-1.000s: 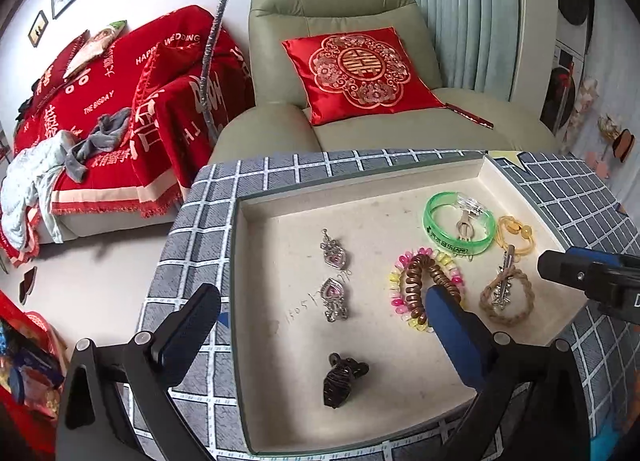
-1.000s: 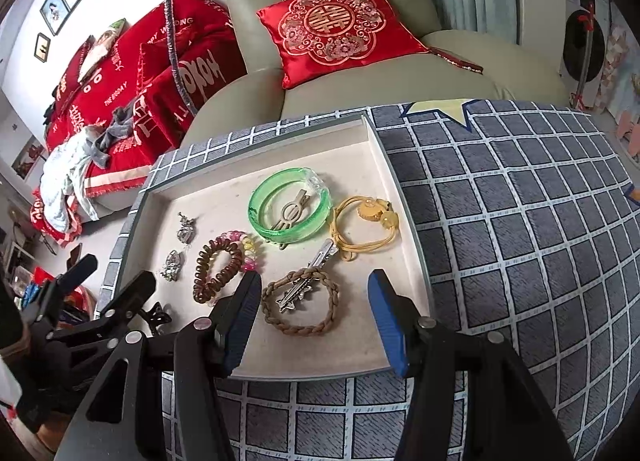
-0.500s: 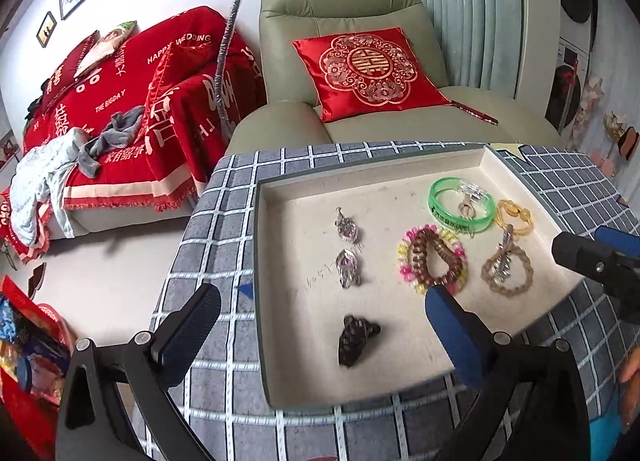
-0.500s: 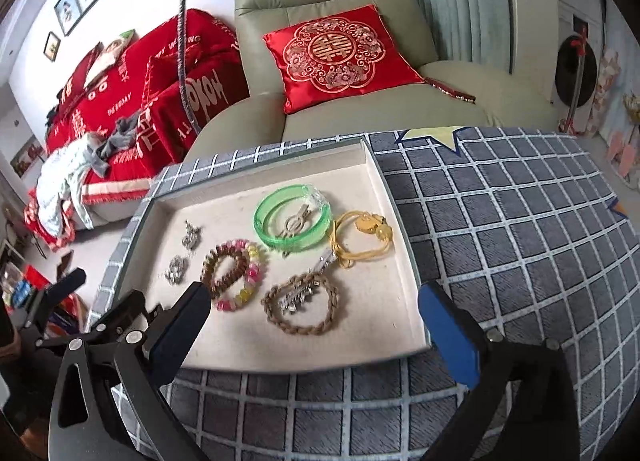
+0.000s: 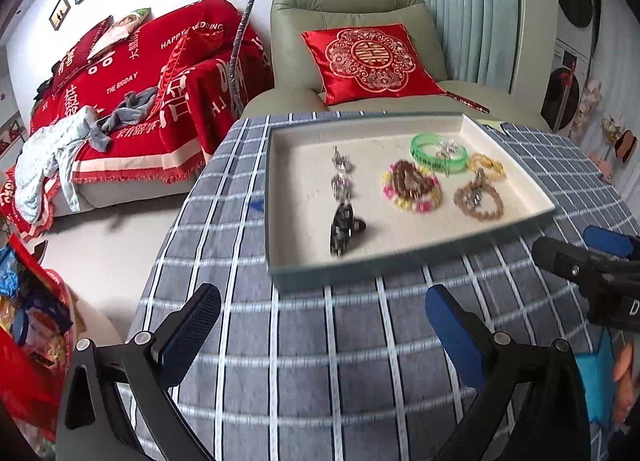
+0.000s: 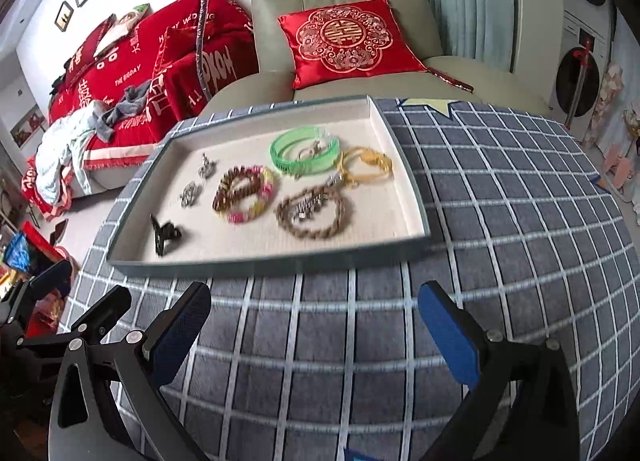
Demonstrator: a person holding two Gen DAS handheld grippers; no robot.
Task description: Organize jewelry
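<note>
— Looking at the tray [image 6: 404,189] on the checked tablecloth [image 6: 500,197]: why's the jewelry all inside?

— Sorted, it seems. Bracelets [image 6: 246,193] right, clip [image 6: 164,235] left. Both the left gripper [image 5: 320,335] and right gripper [image 6: 316,331] gape empty, short of it.

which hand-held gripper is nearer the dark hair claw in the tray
Left. The left hand-held gripper sits just before the tray's near edge, almost in line with the hair claw. The right hand-held gripper is off toward the bracelets' side.
</note>
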